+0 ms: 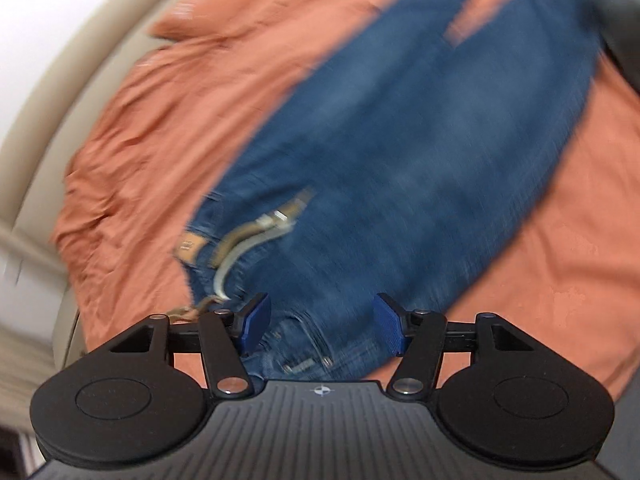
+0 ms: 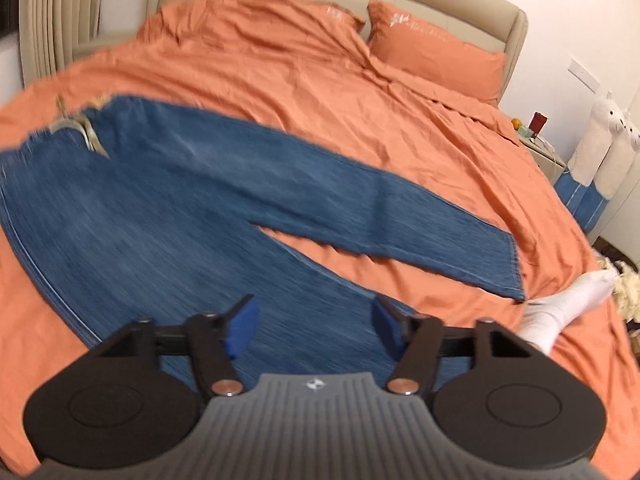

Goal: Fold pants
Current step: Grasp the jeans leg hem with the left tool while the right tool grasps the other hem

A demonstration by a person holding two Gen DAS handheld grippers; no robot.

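Blue jeans spread flat on the orange bed, a gripper poised over each end.

Taking the jeans (image 2: 192, 208) as the landmark and going left to right: the left gripper (image 1: 318, 326) hangs over their waistband end, just beside the tan belt (image 1: 244, 240), with its blue pads well apart, denim under the gap, nothing pinched as far as I can see. The right gripper (image 2: 312, 330) sits over the nearer leg, partway toward the hems, also part open and empty. The jeans' long axis runs from the waistband on the left out to the two cuffs on the right, legs splayed in a narrow V on the orange bedding (image 2: 304, 80). So each end has its own nearer hand, and I'd judge any lengthwise fold starts there. A white-socked foot (image 2: 560, 312) rests just past the far cuff.
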